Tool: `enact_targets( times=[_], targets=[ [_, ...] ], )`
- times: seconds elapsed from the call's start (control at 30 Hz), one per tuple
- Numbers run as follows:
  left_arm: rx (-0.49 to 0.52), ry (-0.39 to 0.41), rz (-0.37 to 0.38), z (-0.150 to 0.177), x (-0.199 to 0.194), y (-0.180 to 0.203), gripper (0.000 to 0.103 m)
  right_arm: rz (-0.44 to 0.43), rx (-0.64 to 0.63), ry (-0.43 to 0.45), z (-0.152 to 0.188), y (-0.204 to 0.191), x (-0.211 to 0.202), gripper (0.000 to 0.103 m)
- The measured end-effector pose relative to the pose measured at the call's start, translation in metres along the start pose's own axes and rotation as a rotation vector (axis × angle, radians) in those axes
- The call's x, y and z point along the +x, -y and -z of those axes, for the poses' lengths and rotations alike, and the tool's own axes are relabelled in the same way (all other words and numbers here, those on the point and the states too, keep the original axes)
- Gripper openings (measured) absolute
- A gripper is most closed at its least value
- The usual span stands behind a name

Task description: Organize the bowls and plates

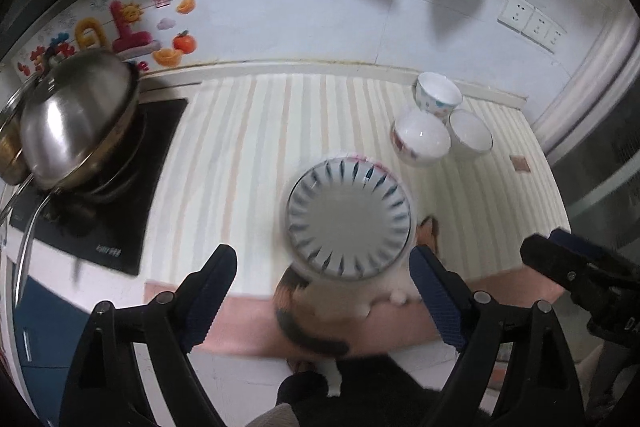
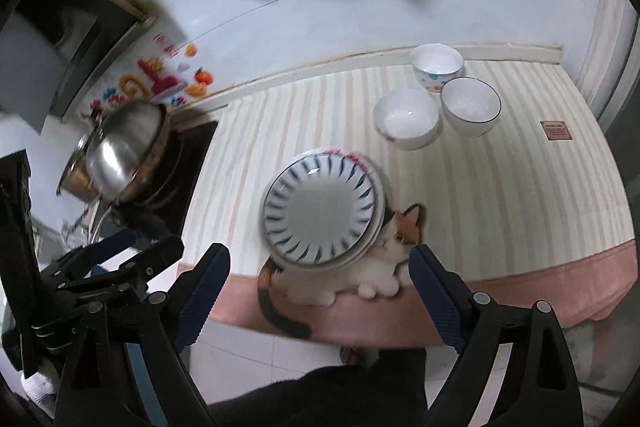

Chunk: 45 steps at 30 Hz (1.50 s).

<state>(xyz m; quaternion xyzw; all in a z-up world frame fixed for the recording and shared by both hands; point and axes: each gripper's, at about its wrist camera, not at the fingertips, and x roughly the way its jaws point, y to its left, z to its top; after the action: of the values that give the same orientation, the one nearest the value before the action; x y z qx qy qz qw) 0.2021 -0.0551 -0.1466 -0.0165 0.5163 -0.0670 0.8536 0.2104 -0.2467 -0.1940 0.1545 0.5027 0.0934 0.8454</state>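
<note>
1. The left tool [image 1: 323, 291] hangs above the near edge of the tabletop [image 1: 256, 147], its jaws spread wide with nothing between them.
2. The right tool [image 2: 320, 291] is the same: jaws wide apart, holding nothing, a little back from the tabletop's near edge. Each tool shows at the side of the other's view, so they sit close together.
3. Just ahead of both tools lies the stack of plates [image 2: 322, 217], blue-rayed plate on top, at least one plate with red markings under it. The stack sits near the front edge of the striped tabletop.
4. A calico cat [image 2: 384, 259] lies at the tabletop's edge, right against the plates' near right side; the stack partly hides it.
5. Farther back and to the right stand three bowls, close together: a plain white bowl [image 2: 406, 123], a blue-rimmed bowl [image 2: 471, 107] and a spotted bowl [image 2: 437, 67] nearest the wall.
6. On the far left a steel pot lid [image 1: 80, 115] rests tilted on a pan on the black stove.
7. Handling, as a judgement: plates and bowls look like glazed ceramic, so stiff, slick, fairly heavy when stacked, and breakable. A rim pinch is the likely hold, with jaws closing across the edge; lifting one plate at a time seems safer, minding the cat.
</note>
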Motion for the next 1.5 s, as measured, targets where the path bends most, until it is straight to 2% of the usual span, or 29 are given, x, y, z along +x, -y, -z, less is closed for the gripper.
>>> enact_targets(
  times=[0.17,0.27,0.37,0.4,0.43,0.5,0.57,0.7,0.8,0.87,0.9,0.97,1.13,1.27,1.5],
  targets=[
    [0.009,-0.017,-0.003,-0.054,0.057,0.029,0.088,-0.034,0.091,-0.023,-0.043,0.064,0.045,0.093],
    [-0.006,-0.061,-0.014,-0.088,0.105,0.045,0.088,-0.034,0.125,-0.040,-0.073,0.103,0.080,0.093],
    [-0.015,-0.130,0.007,-0.115,0.152,0.060,0.071,-0.046,0.153,-0.077,-0.102,0.138,0.118,0.092],
    [-0.011,-0.151,0.009,-0.121,0.165,0.064,0.062,-0.049,0.159,-0.088,-0.111,0.148,0.131,0.092],
    [-0.009,-0.186,0.018,-0.129,0.185,0.071,0.054,-0.047,0.164,-0.101,-0.118,0.156,0.141,0.089],
    [-0.006,-0.240,0.028,-0.138,0.215,0.079,0.049,-0.060,0.179,-0.134,-0.132,0.173,0.167,0.081],
    [-0.011,-0.283,0.042,-0.146,0.241,0.086,0.049,-0.066,0.185,-0.152,-0.139,0.182,0.187,0.072],
    [0.000,-0.372,0.056,-0.154,0.287,0.099,0.049,-0.060,0.186,-0.214,-0.150,0.196,0.231,0.064],
    [0.028,-0.420,0.052,-0.154,0.313,0.106,0.032,-0.049,0.187,-0.250,-0.149,0.199,0.254,0.052],
    [0.041,-0.442,0.051,-0.153,0.326,0.111,0.027,-0.028,0.184,-0.270,-0.150,0.200,0.267,0.036],
    [0.050,-0.448,0.048,-0.151,0.330,0.113,0.020,-0.021,0.187,-0.283,-0.150,0.201,0.274,0.032],
    [0.064,-0.450,0.049,-0.147,0.334,0.116,0.017,-0.004,0.191,-0.292,-0.150,0.202,0.282,0.022],
    [0.083,-0.439,0.042,-0.136,0.325,0.122,0.017,0.026,0.177,-0.289,-0.152,0.201,0.288,0.020],
    [0.098,-0.420,0.048,-0.129,0.306,0.126,0.017,0.012,0.186,-0.291,-0.147,0.201,0.284,0.019],
    [0.110,-0.386,0.079,-0.113,0.262,0.135,0.017,0.002,0.150,-0.257,-0.138,0.196,0.247,0.019]
  ],
)
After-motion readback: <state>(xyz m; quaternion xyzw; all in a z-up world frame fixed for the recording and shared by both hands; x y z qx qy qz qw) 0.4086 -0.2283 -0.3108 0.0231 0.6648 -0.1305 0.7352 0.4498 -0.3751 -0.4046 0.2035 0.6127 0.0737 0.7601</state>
